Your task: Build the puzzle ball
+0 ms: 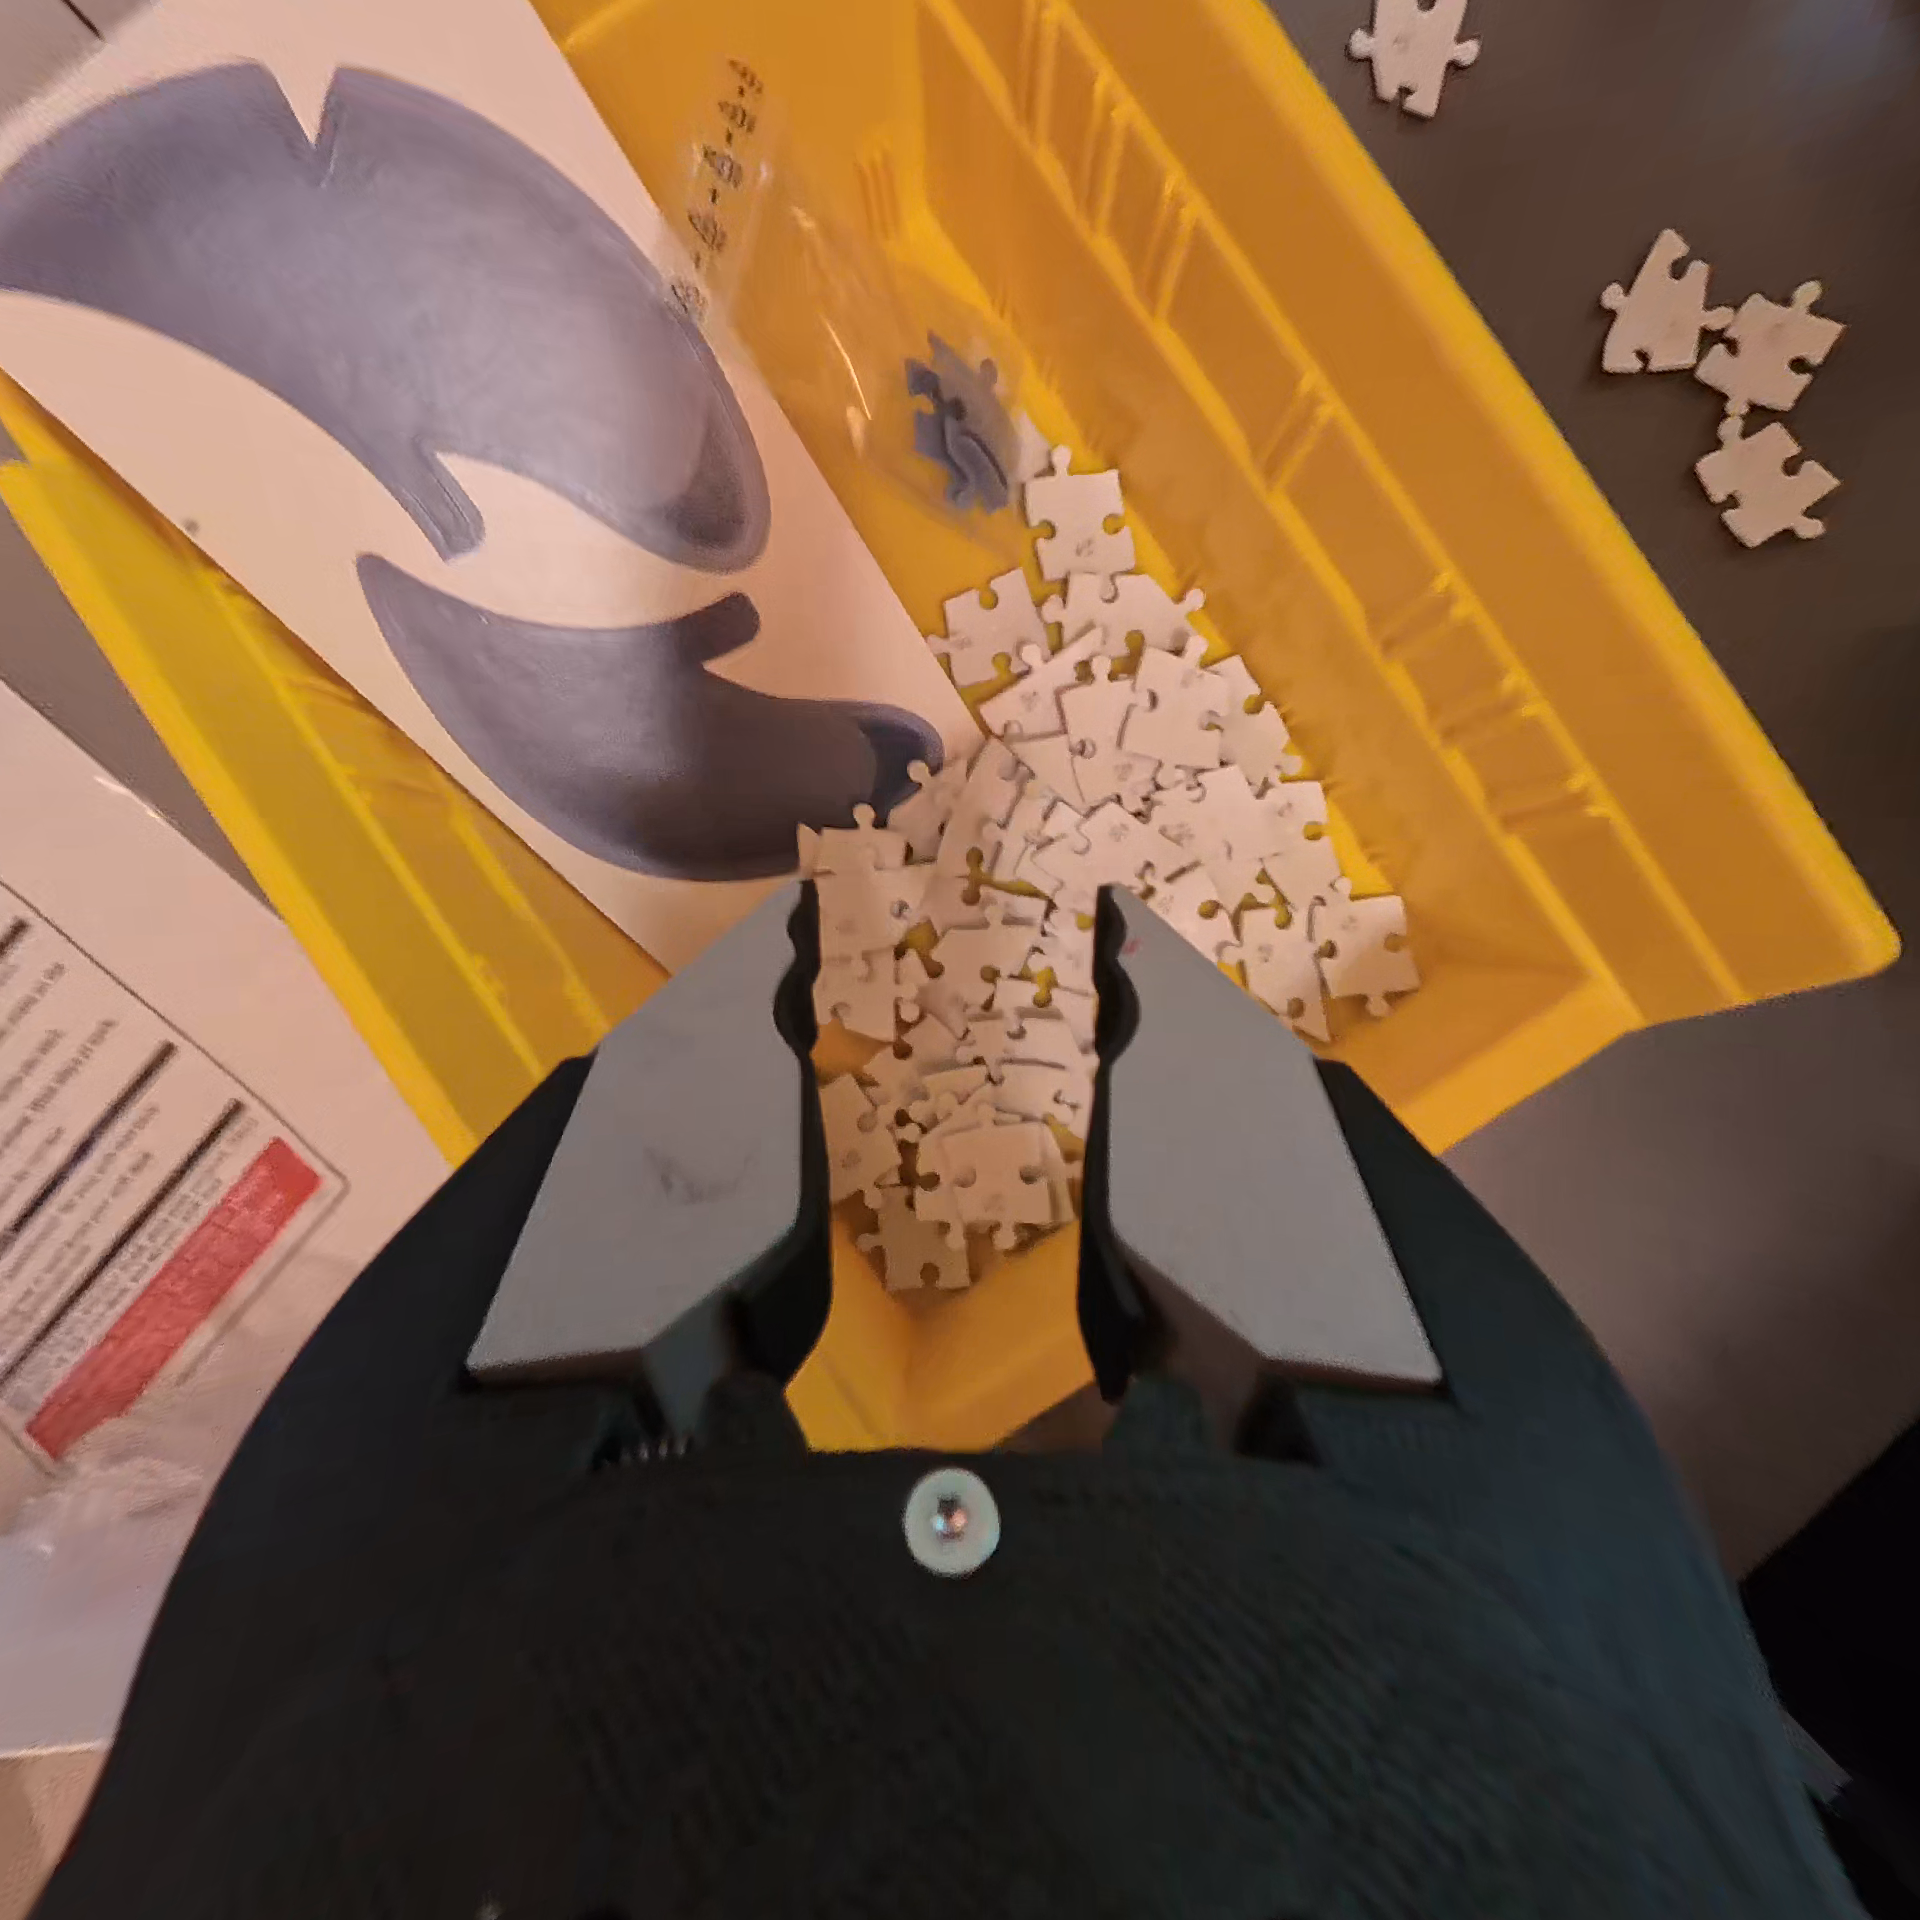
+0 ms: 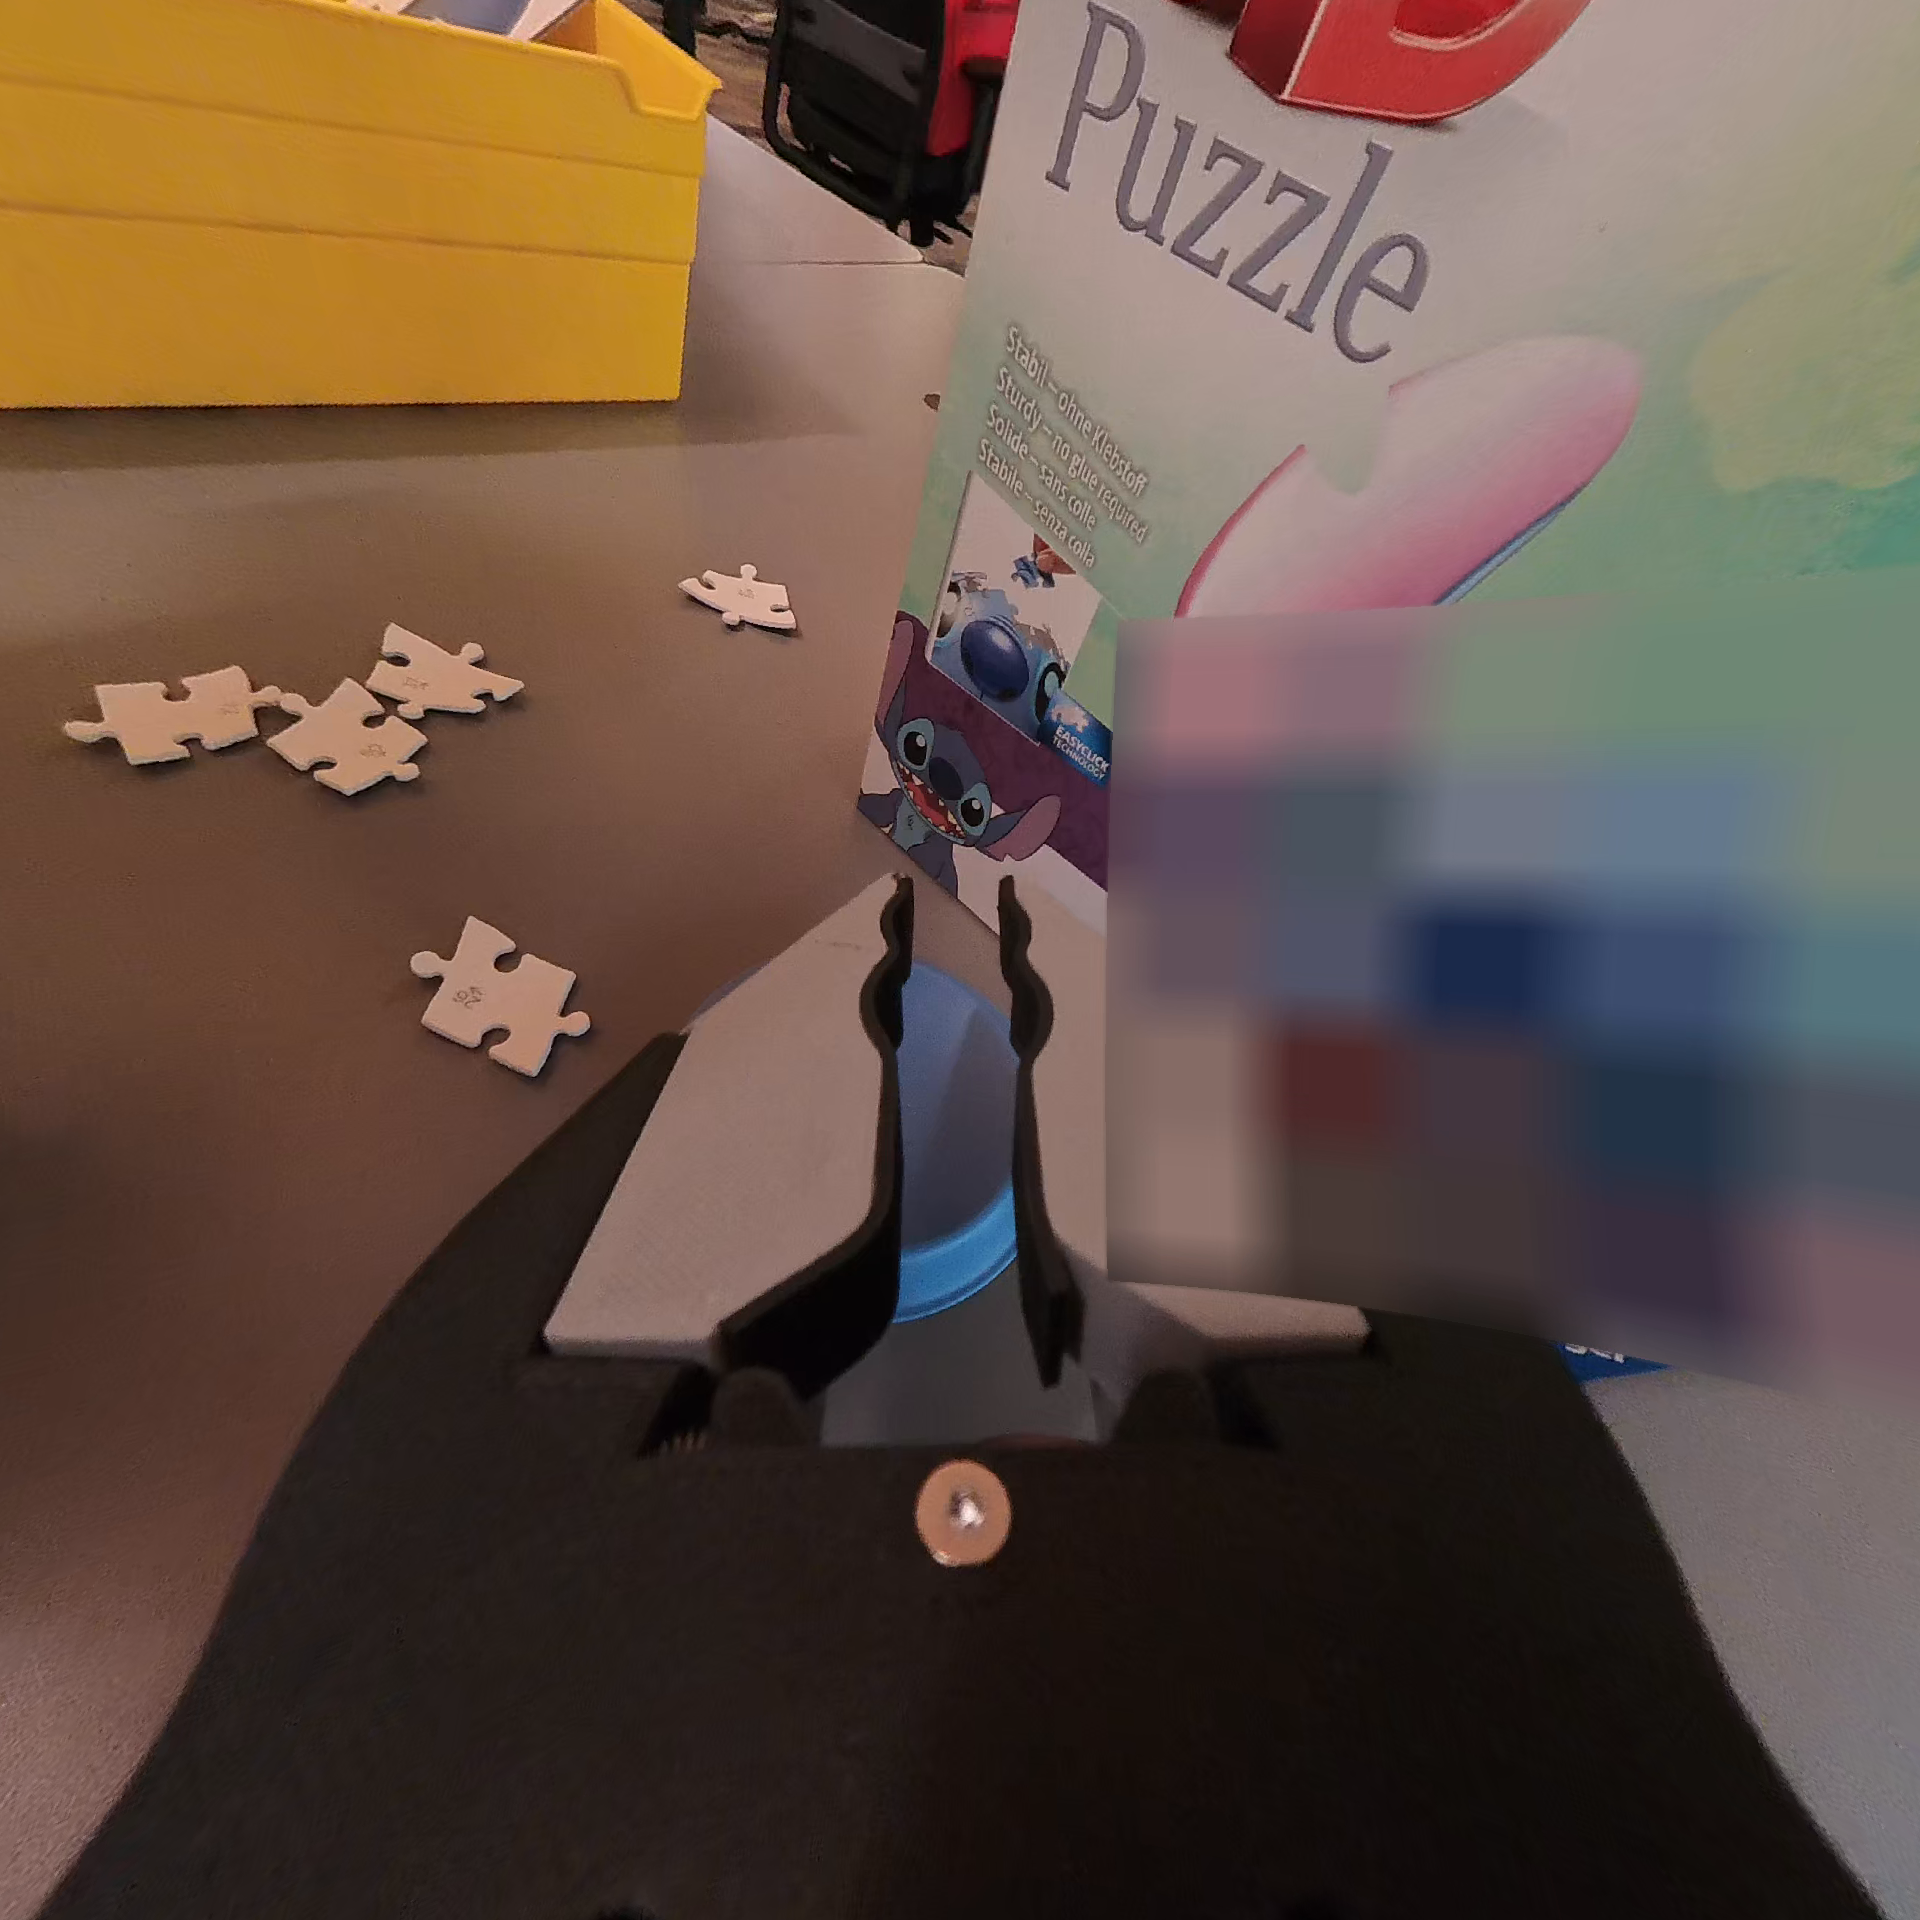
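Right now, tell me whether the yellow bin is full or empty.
Neither: partly filled. A heap of pale puzzle pieces covers one end of the yellow bin, below the open left tongs; bare yellow floor shows elsewhere.

Right tool (image 2: 954, 896) around blue piece (image 2: 951, 1143)

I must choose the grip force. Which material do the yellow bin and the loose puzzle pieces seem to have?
Yellow bin: probably rigid moulded plastic, smooth and slightly glossy, with moulded ribs. Puzzle pieces: pale, matte, thin with clean die-cut edges; plastic or card, cannot tell.
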### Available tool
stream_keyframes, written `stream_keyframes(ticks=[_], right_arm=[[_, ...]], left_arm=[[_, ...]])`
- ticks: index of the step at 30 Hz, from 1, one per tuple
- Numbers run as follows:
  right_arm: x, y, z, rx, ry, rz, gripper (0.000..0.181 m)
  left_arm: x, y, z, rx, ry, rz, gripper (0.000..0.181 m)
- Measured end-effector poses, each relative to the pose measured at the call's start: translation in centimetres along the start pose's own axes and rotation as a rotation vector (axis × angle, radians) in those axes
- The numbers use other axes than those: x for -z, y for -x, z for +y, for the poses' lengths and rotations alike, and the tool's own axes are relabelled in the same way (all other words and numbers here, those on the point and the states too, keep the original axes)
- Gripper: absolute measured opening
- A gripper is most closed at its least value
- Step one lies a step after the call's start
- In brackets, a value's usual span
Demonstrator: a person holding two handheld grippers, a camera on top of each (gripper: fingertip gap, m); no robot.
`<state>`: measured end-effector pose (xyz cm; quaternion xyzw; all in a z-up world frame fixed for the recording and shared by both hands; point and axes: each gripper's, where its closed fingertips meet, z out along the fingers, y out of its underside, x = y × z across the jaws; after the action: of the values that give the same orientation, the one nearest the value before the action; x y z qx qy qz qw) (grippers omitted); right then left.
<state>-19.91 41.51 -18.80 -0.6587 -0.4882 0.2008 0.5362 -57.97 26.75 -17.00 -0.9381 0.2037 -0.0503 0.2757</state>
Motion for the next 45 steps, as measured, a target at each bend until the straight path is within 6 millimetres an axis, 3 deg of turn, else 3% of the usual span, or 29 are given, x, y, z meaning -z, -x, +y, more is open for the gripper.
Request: stream_keyframes(ticks=[10,15,18,21,26,30,34,38,45], right_arm=[[-0.4,-0.4,0.3,0.002,0.018,0.010,0.013],[-0.4,-0.6,0.3,-0.011,0.015,0.013,0.014],[-0.2,-0.7,0.3,-0.017,0.007,0.015,0.014],[-0.1,-0.7,0.3,-0.017,0.006,0.019,0.014],[-0.1,-0.6,0.3,-0.008,0.012,0.021,0.014],[-0.1,-0.7,0.3,-0.010,0.011,0.022,0.014],[-0.1,-0.7,0.3,-0.012,0.012,0.024,0.014],[-0.1,-0.7,0.3,-0.007,0.013,0.024,0.014],[-0.1,-0.5,0.3,0.000,0.014,0.022,0.013]], left_arm=[[-2.0,1.2,4.0,0.007,0.144,-0.062,0.053],[-3.1,0.8,7.9,-0.137,0.439,-0.034,0.040],[-2.5,0.6,10.1,-0.219,0.618,-0.009,0.035],[-1.8,0.2,10.6,-0.309,0.669,0.026,0.040],[-2.7,2.7,10.3,-0.361,0.720,-0.087,0.015],[-3.2,3.1,9.0,-0.308,0.630,-0.091,0.024],[-2.3,3.9,7.7,-0.284,0.570,-0.136,0.032],[-1.0,3.0,9.2,-0.345,0.659,-0.100,0.030],[-1.3,2.5,10.6,-0.334,0.747,-0.103,0.054]])
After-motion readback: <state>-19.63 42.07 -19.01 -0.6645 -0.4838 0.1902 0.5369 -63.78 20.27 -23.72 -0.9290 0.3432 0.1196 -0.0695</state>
